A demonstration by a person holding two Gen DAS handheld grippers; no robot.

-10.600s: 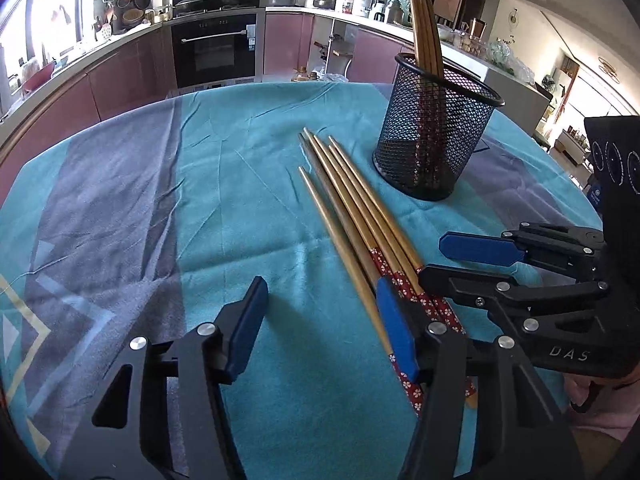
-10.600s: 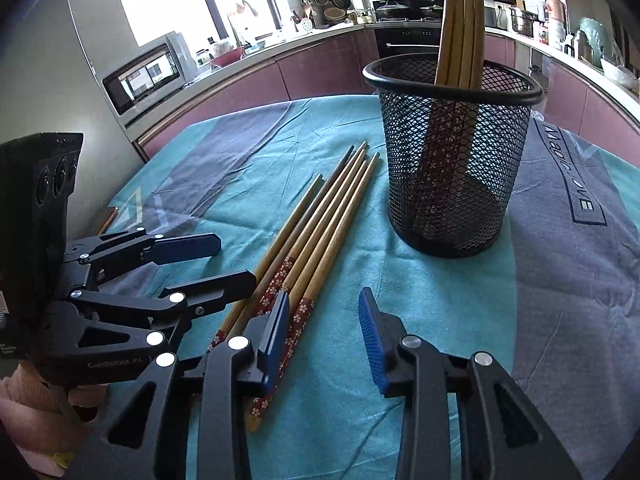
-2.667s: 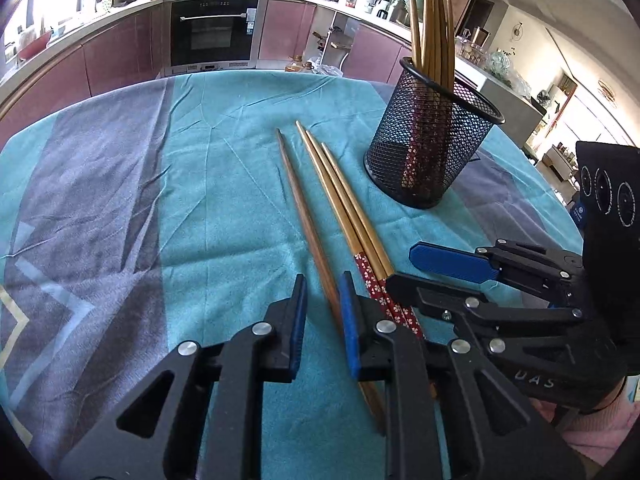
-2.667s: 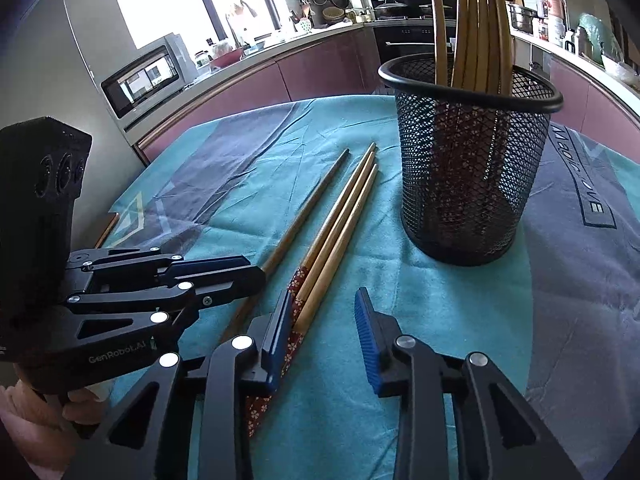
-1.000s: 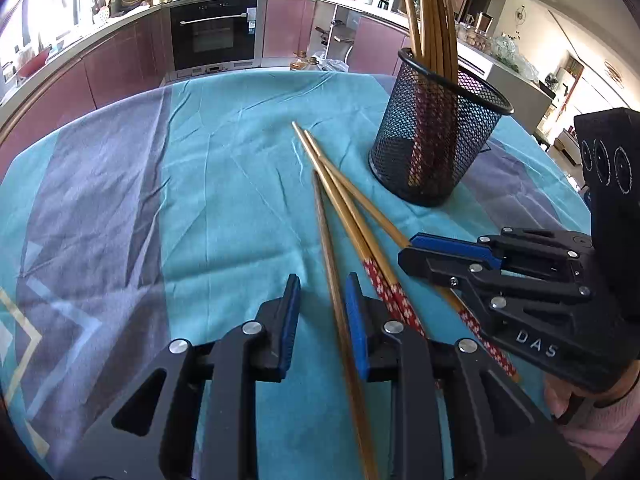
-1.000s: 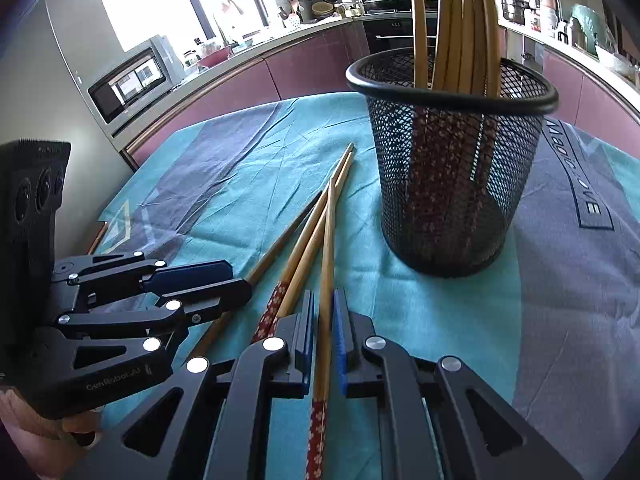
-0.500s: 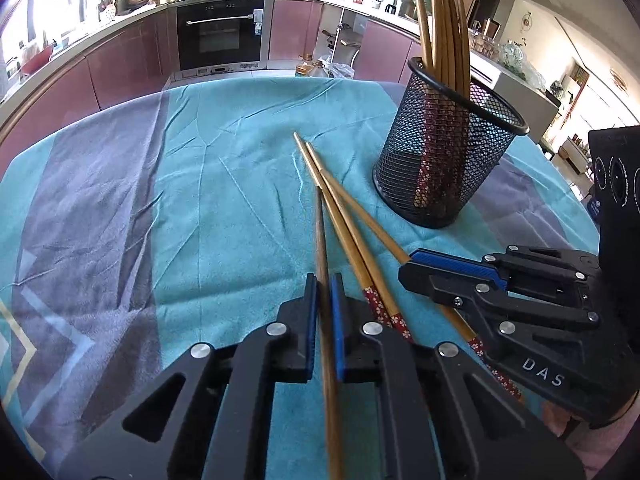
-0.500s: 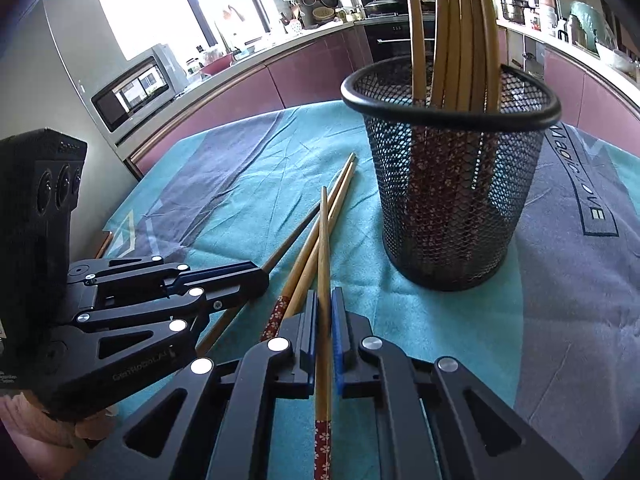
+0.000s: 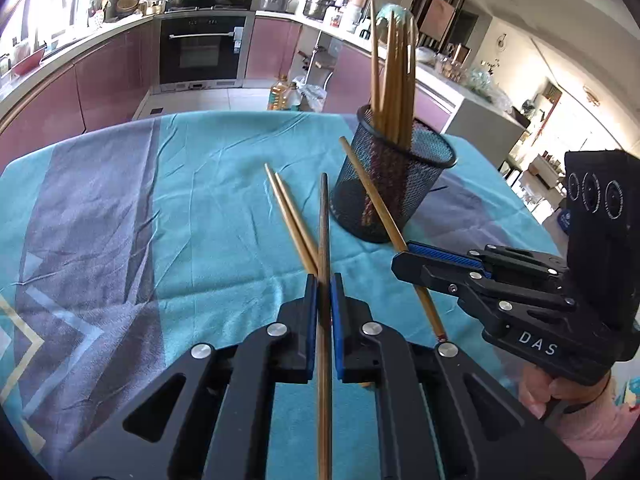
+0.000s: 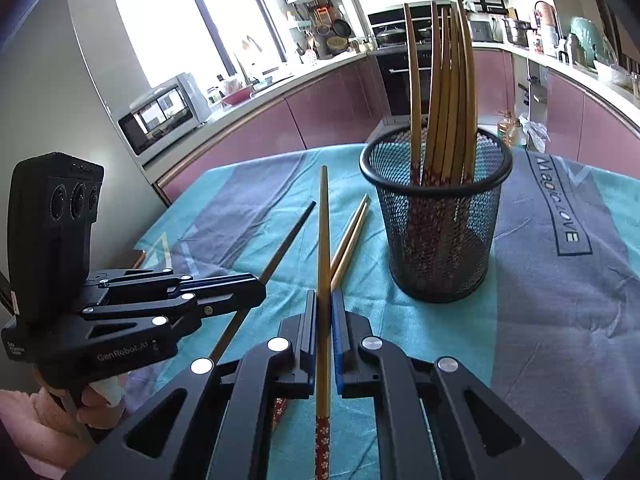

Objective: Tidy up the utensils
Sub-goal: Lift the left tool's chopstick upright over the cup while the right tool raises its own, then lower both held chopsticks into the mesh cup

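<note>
My left gripper (image 9: 324,292) is shut on a dark-tipped wooden chopstick (image 9: 324,220), whose tip is raised off the cloth. My right gripper (image 10: 324,296) is shut on a chopstick (image 10: 323,232) with a red flowered end, also lifted. In the left wrist view the right gripper (image 9: 404,258) holds its chopstick (image 9: 372,192) slanting in front of the black mesh holder (image 9: 420,196). The right wrist view has the left gripper (image 10: 256,292) at left. Two chopsticks (image 9: 292,220) lie side by side on the cloth. The holder (image 10: 460,248) contains several upright chopsticks.
A teal and grey tablecloth (image 9: 180,220) covers the round table. Kitchen counters and an oven (image 9: 204,52) stand beyond its far edge, with an oil bottle (image 9: 280,96) on the floor. A hand in a pink sleeve (image 9: 560,404) grips the right tool.
The left jaws closed on the dark-tipped chopstick. Both grippers then rose with their chopsticks, whose tips lifted off the cloth. Two chopsticks stayed lying on the table.
</note>
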